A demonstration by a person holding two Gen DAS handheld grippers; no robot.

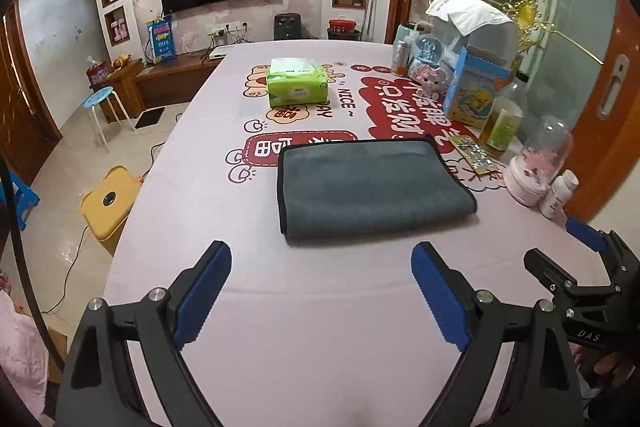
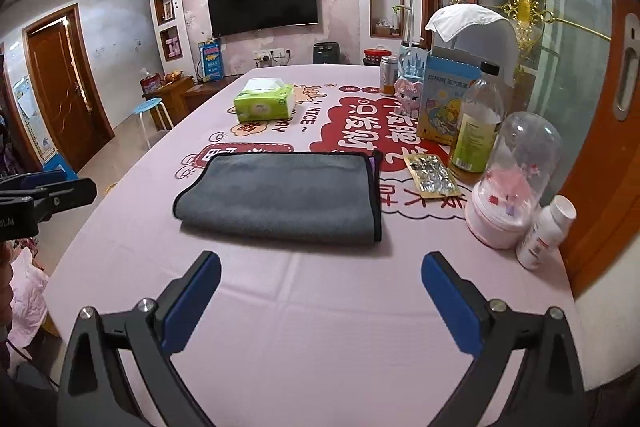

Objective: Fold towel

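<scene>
A grey towel with a dark hem lies folded flat on the pink tablecloth, ahead of both grippers; it also shows in the right wrist view. My left gripper is open and empty, held above the table a little short of the towel's near edge. My right gripper is open and empty, also short of the towel. The right gripper shows at the right edge of the left wrist view; the left gripper shows at the left edge of the right wrist view.
A green tissue pack lies farther back on the table. Along the right side stand a glass dome, a white pill bottle, an oil bottle, a foil blister sheet and boxes. A yellow stool stands left.
</scene>
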